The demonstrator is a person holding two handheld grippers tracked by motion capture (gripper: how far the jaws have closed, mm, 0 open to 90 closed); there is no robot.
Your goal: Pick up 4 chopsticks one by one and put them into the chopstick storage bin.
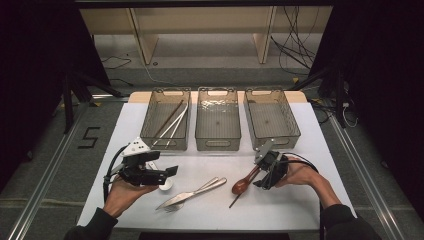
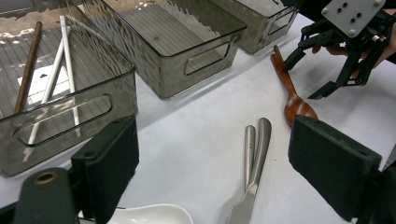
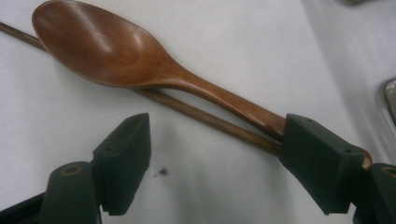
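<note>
Right gripper view puts my right gripper (image 3: 212, 163) low over the table (image 3: 70, 116) with its jaws spread wide and holding nothing. The wooden spoon (image 3: 116, 58) lies flat just ahead, its handle running toward the right-hand jaw, and a brown chopstick (image 3: 205, 119) lies under it, touching along the neck. I judge the step is picking up the spoon alone, so I'd close across the handle near its end (where the chopstick seems to part from it), squarely and not at a slant, or both may come up together. In the high view the spoon (image 1: 243, 184) sits in front of the right bin (image 1: 295, 131). My left gripper (image 1: 170, 172) hovers open by the knife and fork (image 1: 192, 192), gripping nothing.
</note>
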